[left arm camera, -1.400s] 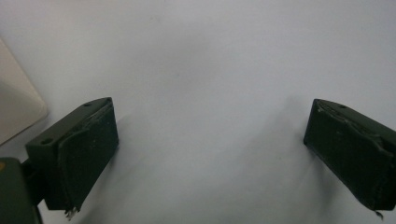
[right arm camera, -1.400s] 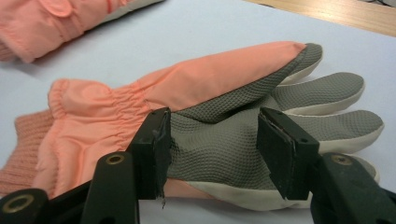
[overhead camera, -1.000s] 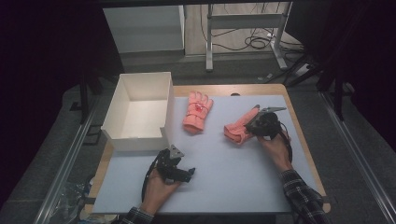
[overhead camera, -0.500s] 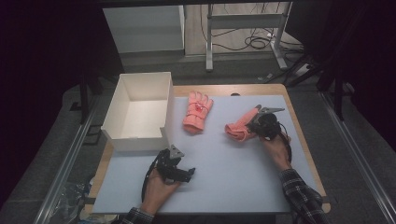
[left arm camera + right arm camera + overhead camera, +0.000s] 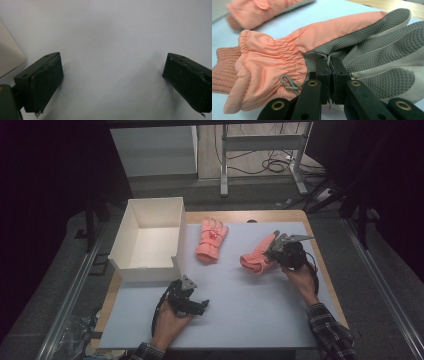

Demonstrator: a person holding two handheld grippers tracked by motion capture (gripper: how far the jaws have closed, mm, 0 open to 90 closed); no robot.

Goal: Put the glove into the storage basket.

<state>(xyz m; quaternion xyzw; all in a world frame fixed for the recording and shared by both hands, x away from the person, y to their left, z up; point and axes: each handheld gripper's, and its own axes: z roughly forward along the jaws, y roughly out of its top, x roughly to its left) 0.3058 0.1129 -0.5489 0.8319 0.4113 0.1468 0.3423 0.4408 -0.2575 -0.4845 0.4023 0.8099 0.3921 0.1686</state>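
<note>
Left gripper (image 5: pixel 192 306) nearest you, resting on the blue mat (image 5: pixel 240 320), jaws wide apart, nothing between them; right gripper (image 5: pixel 329 72) clenched on the palm fabric of the near glove (image 5: pixel 257 257), which lies right of centre; soft, light and floppy by the look, so expect it to droop; pinch thick padding or cuff; second glove (image 5: pixel 211 240) farther off beside the white box (image 5: pixel 150 269).

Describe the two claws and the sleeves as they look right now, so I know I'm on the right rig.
Both are black two-jaw tools. The left claw has flat, rectangular matte pads and a grey three-cornered plate on top. The right claw has linked black arms with brass-coloured rivets, a grey top plate and a black cable. Both sleeves are dark plaid.
</note>
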